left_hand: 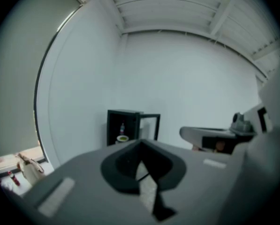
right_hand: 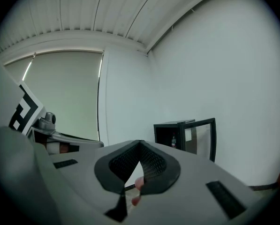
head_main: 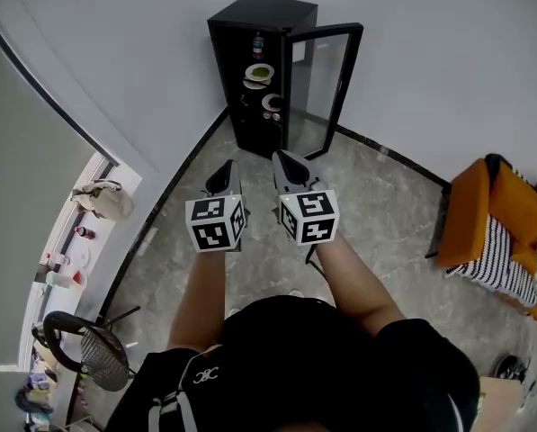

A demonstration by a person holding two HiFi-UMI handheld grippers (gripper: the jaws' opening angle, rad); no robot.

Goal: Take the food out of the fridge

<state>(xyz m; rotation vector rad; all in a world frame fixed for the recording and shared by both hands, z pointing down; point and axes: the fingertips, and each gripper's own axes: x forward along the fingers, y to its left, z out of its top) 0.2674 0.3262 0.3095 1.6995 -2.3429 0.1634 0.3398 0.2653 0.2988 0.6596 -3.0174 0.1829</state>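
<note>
Black shirt [head_main: 322, 358]; grey stone floor [head_main: 376, 214], white walls [head_main: 430, 61], fridge [head_main: 228, 88] open.

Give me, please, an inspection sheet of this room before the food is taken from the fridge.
Surface: grey stone floor, no spill seen.
Job's things: black fridge at the wall, glass door open; bottle, plate of green food and second plate inside.
Clutter: bag on the window ledge; fan at left.
Grippers: left gripper and right gripper shut, empty, apart from the fridge.
Cables: nothing seen.
Surroundings: white walls; orange chair at right.
</note>
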